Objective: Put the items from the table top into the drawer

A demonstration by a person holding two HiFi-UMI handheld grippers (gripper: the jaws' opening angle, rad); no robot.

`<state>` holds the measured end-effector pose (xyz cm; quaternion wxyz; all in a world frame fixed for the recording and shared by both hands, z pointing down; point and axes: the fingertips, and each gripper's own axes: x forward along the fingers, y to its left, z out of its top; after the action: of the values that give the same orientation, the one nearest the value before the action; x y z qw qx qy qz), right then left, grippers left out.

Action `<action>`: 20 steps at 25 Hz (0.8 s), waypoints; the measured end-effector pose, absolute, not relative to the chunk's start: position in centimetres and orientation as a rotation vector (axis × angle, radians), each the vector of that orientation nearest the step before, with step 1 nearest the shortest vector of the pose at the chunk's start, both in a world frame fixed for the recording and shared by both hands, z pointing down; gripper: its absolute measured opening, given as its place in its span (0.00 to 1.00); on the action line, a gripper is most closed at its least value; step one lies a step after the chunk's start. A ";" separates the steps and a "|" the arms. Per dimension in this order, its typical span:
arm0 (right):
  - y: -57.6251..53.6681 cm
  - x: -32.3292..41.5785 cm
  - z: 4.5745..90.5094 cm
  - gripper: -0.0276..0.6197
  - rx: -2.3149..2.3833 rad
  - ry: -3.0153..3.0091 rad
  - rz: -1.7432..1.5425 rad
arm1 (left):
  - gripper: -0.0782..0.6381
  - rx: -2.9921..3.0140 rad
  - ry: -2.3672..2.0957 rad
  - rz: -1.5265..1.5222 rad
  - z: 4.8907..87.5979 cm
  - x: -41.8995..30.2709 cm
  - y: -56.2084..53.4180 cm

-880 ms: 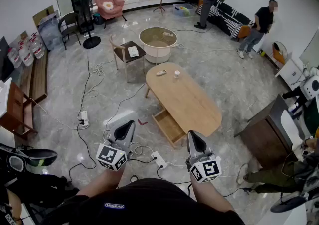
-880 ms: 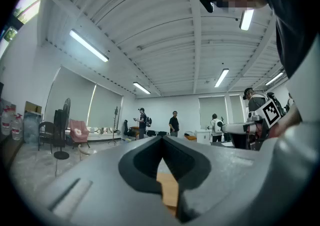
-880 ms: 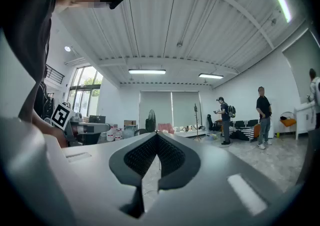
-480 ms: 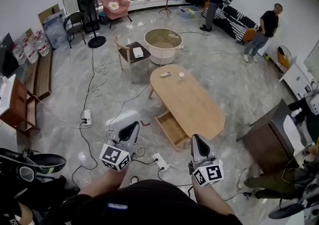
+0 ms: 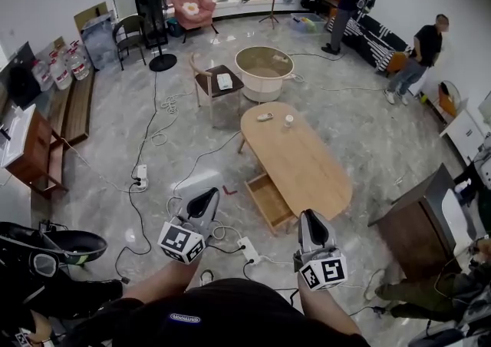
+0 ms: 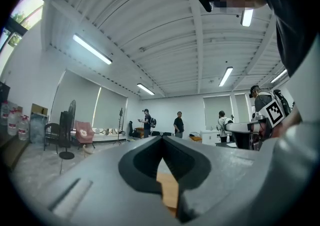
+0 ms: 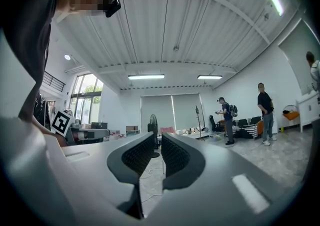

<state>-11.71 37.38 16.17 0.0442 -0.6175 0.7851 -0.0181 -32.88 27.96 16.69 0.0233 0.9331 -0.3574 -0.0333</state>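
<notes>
Right gripper view — the right gripper (image 7: 157, 136) has parted its jaws slightly; left gripper (image 6: 161, 140) stays closed, empty.

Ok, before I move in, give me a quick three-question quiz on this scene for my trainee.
1. True or false: the drawer of the oval table is pulled open.
2. How many small items lie on the table top? A one, B two, C five.
3. Which hand-held gripper shows a narrow gap between its jaws?
Key: 1 true; 2 B; 3 the right hand-held gripper.
</notes>
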 end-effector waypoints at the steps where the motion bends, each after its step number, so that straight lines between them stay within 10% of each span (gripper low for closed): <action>1: 37.4 -11.7 16.2 0.16 -1.878 2.404 -0.054 | 0.11 2.888 -1.109 -0.104 16.8 -32.8 28.1; 7: 38.2 -11.4 16.0 0.39 -1.821 2.421 -0.047 | 0.21 2.903 -1.143 -0.112 16.6 -32.1 29.2; 20: 39.4 -9.1 15.5 0.56 -1.801 2.406 0.013 | 0.48 2.860 -1.305 -0.185 16.1 -33.1 29.9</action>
<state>-9.14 39.35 15.52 0.0679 -0.5977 0.7988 0.0045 -33.11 29.86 16.05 -0.0036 0.9082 -0.4144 -0.0588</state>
